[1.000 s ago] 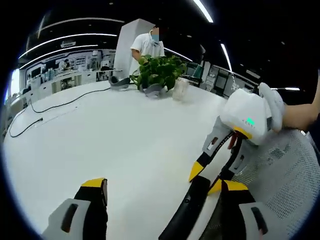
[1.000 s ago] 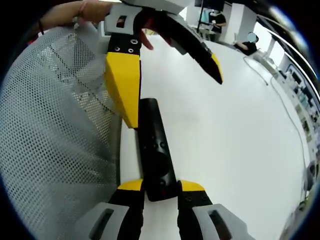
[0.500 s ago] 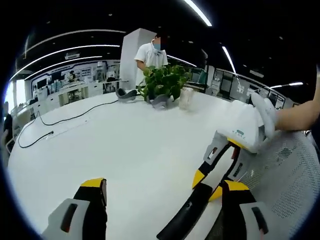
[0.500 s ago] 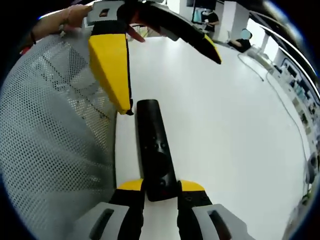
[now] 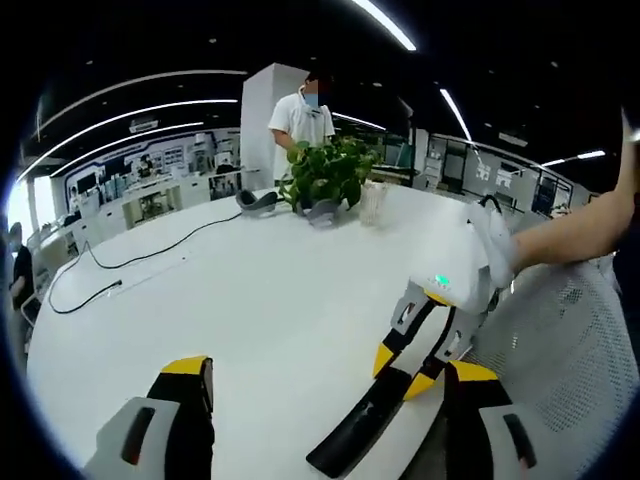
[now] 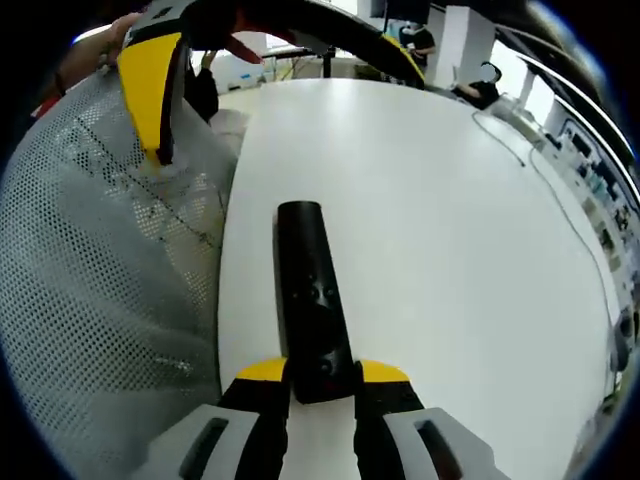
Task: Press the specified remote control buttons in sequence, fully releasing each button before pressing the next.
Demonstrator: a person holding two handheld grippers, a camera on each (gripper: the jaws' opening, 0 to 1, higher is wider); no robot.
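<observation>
A slim black remote [image 6: 310,290] lies along the white table [image 6: 450,250], near its edge. My right gripper [image 6: 322,372] is shut on the remote's near end, yellow tips on either side. In the left gripper view that gripper [image 5: 400,372] comes in from the right, holding the far end of the remote [image 5: 362,432]. My left gripper [image 5: 328,368] stands open, its jaws wide apart and short of the remote. The right gripper view has the left gripper [image 6: 288,110] raised beyond the remote's far end, touching nothing.
A grey mesh chair back [image 6: 100,300] presses against the table edge beside the remote [image 5: 570,340]. At the far side stand a potted plant [image 5: 325,165], a glass [image 5: 372,200] and a person [image 5: 305,110]. A black cable [image 5: 120,270] trails across the left.
My left gripper has lifted and drawn back from the remote; its yellow jaw, beside the remote's far end a second ago, is now well above it. The right gripper keeps its hold.
</observation>
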